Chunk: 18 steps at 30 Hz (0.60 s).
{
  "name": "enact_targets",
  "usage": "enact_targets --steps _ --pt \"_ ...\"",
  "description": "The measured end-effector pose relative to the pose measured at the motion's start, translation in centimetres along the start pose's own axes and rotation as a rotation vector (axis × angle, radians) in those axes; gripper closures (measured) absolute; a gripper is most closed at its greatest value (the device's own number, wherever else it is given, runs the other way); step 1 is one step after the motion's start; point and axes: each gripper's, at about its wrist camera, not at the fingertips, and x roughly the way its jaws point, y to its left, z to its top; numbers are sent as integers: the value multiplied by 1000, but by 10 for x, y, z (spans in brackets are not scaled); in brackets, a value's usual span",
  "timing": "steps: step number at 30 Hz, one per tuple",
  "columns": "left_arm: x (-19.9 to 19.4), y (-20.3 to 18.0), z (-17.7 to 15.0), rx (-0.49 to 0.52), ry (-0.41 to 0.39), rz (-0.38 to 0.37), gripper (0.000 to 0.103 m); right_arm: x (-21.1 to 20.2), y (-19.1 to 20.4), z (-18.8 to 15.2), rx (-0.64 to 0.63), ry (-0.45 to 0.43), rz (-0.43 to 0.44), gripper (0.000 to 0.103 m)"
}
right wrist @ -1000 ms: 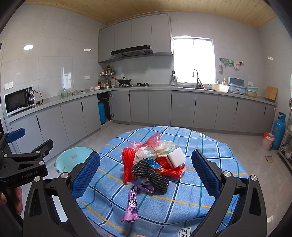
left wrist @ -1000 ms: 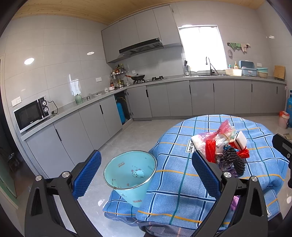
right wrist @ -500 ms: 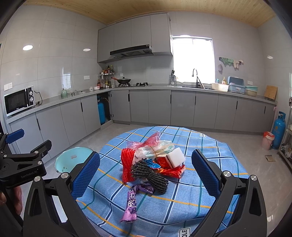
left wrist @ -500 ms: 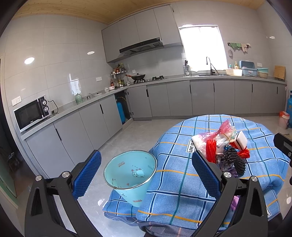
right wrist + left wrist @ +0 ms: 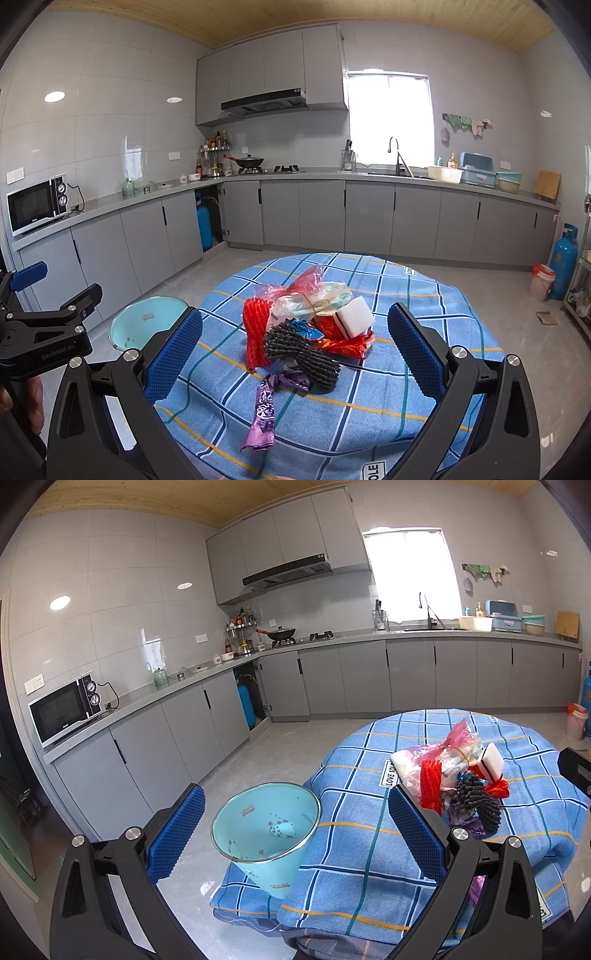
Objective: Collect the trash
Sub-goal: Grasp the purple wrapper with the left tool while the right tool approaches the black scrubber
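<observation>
Both grippers, left and right, jaws apart and empty, face a trash pile whose overlapping wrappers hide one another, the teal bin half-hidden.

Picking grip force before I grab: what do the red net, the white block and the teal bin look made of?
Red net: soft foam or plastic mesh, matte, judging by its open ribbed weave.
White block: probably a sponge, matte, with a thin dark layer on one side.
Teal bin: glossy printed walls under a shiny metal-looking rim; plastic or enamelled metal, I cannot tell which.
</observation>
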Motion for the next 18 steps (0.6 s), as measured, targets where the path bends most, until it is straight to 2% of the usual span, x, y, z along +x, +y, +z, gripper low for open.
enact_targets --steps 6,11,18 --pt "15 -6 -7 16 26 5 5 11 -11 -7 18 6 -17 4" --pt "40 -16 -20 18 77 -2 5 39 -27 -21 27 60 -70 4" --pt "55 -43 -28 33 95 -27 5 63 -45 -41 25 106 -115 5"
